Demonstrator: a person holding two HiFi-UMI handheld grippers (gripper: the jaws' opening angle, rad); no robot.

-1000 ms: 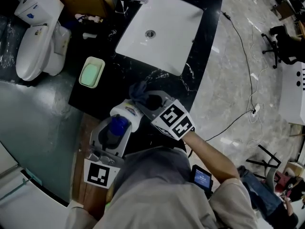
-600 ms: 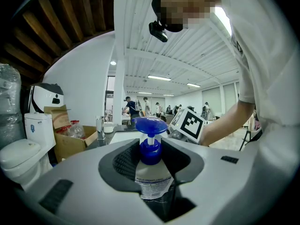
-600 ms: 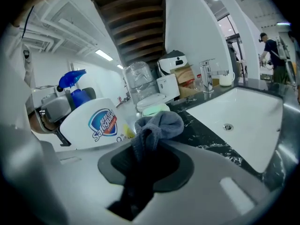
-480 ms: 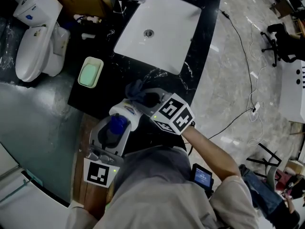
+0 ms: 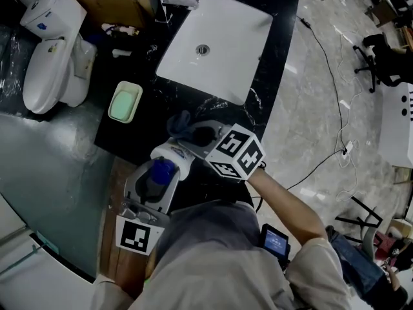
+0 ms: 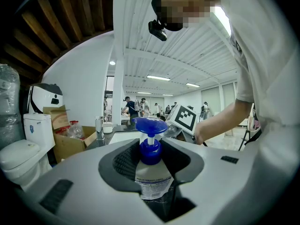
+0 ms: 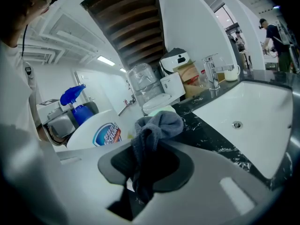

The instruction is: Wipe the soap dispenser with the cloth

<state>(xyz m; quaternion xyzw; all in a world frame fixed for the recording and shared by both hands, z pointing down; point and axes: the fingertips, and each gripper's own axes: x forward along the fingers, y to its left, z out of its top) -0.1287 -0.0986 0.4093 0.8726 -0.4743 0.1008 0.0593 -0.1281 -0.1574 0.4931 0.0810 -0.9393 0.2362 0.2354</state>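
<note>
Wiping judged under way: left gripper (image 6: 151, 150), closed wide on the dispenser (image 6: 151, 175), holds it tilted over the surface's (image 5: 161, 99) near edge, while right gripper (image 7: 147, 146), clamped on the cloth (image 7: 157, 124), sets this against its flank; unwiped remainder indeterminate.

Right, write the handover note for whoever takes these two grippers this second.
Left gripper: shut on the soap dispenser, held tilted over the near edge of the black counter.
Right gripper: shut on the grey cloth, which is bunched beside the dispenser's white body; contact unclear.
Done: both things are in hand and brought together.
Left: how much is wiped cannot be told. Probably rub the body and blue pump, then set both down.
</note>
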